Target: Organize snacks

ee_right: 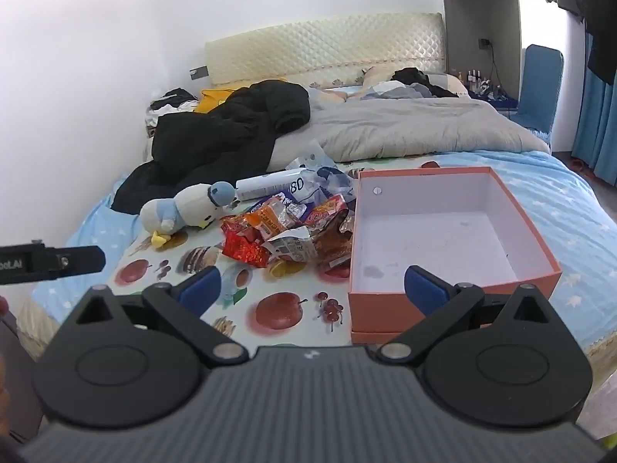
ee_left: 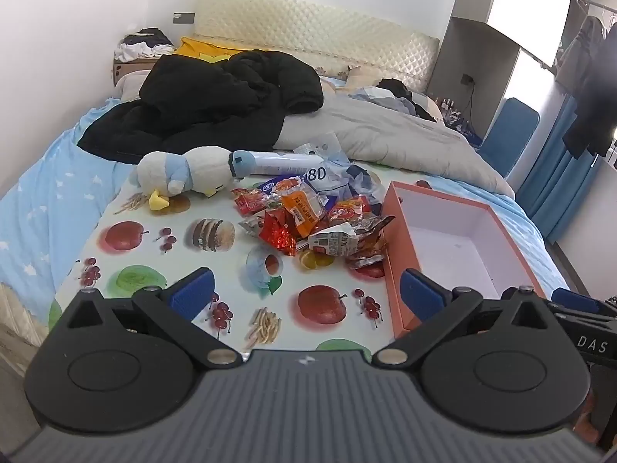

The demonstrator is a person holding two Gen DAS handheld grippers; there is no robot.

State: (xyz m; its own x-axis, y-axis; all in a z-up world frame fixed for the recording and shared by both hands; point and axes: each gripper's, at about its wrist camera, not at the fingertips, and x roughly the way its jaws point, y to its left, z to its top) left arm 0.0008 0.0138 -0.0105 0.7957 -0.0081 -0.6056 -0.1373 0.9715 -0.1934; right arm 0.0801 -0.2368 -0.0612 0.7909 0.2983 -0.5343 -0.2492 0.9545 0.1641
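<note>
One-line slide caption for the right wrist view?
Open right tongs hover before snack packets piled beside an empty orange box on the bed.

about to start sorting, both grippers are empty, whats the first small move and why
Probably reach the left gripper forward to the snack pile and close on a near packet. Both it and the right gripper hang open short of the pile, and the orange box beside it holds nothing.

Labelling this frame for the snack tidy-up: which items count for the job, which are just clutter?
Job items: snack packets, heaped on the printed mat; orange box, empty, beside them; left gripper and right gripper, both open.

Clutter: plush duck, white tube, black jacket, grey duvet.
</note>
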